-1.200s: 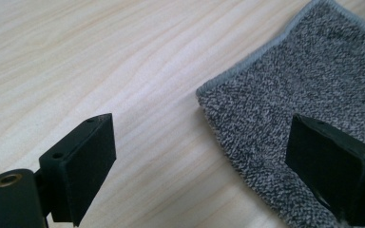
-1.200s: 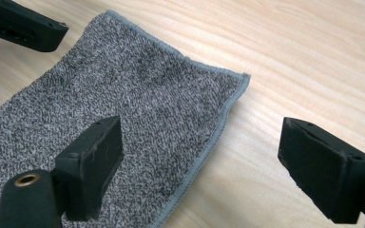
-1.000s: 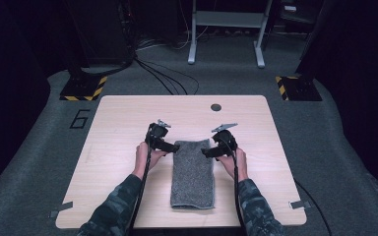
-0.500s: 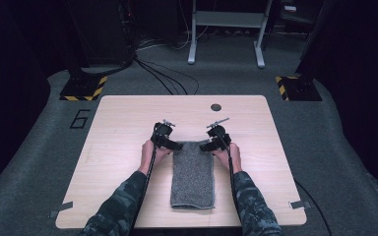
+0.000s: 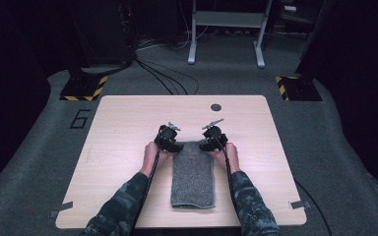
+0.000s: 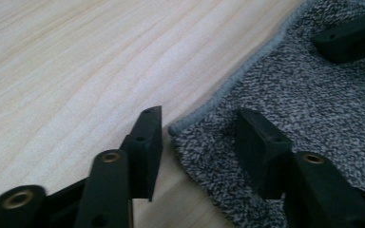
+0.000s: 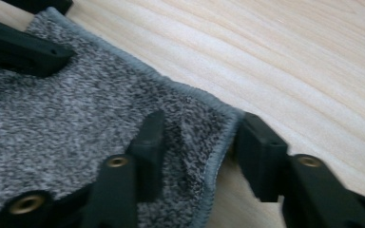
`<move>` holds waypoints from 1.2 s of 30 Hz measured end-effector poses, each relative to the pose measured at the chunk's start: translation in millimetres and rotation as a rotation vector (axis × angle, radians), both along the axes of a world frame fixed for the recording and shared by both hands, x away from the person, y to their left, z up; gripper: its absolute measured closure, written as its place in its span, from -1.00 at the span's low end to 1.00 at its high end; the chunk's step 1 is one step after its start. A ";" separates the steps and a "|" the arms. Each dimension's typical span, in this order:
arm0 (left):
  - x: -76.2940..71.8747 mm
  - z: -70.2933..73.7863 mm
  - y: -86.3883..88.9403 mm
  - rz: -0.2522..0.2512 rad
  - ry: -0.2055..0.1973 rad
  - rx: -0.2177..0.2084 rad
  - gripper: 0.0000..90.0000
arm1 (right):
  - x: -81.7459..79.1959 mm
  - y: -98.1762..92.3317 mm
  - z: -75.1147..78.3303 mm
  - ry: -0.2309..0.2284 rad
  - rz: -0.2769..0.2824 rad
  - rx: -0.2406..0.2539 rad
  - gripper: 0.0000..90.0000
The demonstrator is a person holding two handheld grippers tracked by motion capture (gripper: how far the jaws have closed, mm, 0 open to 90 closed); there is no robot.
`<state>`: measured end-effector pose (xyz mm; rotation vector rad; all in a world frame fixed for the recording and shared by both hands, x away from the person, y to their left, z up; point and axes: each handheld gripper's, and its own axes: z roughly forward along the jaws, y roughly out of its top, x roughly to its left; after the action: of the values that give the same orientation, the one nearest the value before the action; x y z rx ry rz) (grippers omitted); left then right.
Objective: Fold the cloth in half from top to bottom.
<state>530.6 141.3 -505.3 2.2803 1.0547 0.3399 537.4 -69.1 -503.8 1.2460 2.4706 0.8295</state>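
Left gripper: The left gripper (image 5: pixel 169 139) sits at the far left corner of the grey towel (image 5: pixel 193 172). In the left gripper view its jaws straddle that corner, one pad (image 6: pixel 145 147) on bare wood just outside the hem, the other on the pile. They have just been closing, but a gap remains and the cloth is not yet pinched.

Towel: The folded towel lies flat near the middle of the table (image 5: pixel 128 128), its long side running away from the person and its near end close to the front edge.

Right gripper: The right gripper (image 5: pixel 211 139) mirrors the first at the far right corner. In the right gripper view its jaws have also just been closing around the hemmed corner (image 7: pixel 218 123), one on the fabric, one just beyond the edge; no firm grasp shows yet.

Step in hand: By the look of it, taking hold of the two far corners, likely to fold or lift the cloth.

Next move: Both pairs of jaws would need to finish closing, catching the hem, not wood, before any lift.

Surface: Pale wood-grain tabletop with a dark round grommet (image 5: pixel 216 106) near the far edge.

Room: Dim grey carpet, a floor marking "6" (image 5: pixel 80 118), hazard-striped stand bases (image 5: pixel 83 88), cables (image 5: pixel 167 78) and a metal frame (image 5: pixel 226 34) beyond.
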 end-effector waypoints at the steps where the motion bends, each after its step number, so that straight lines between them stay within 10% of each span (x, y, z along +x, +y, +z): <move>1: -0.3 0.0 -0.6 -0.001 0.000 -0.003 0.28 | 0.6 0.3 0.2 -0.006 0.013 -0.005 0.37; 11: 0.2 -0.2 -2.1 -0.018 0.028 -0.050 0.86 | -1.2 2.8 0.3 0.036 0.028 0.046 0.91; 36: 6.0 47.3 14.0 -0.013 -0.130 -0.080 0.89 | -1.7 7.9 48.7 -0.138 0.066 0.061 0.93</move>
<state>536.6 155.2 -458.1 2.1621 0.9697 0.4266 535.7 -61.2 -455.1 1.0928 2.4040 0.9800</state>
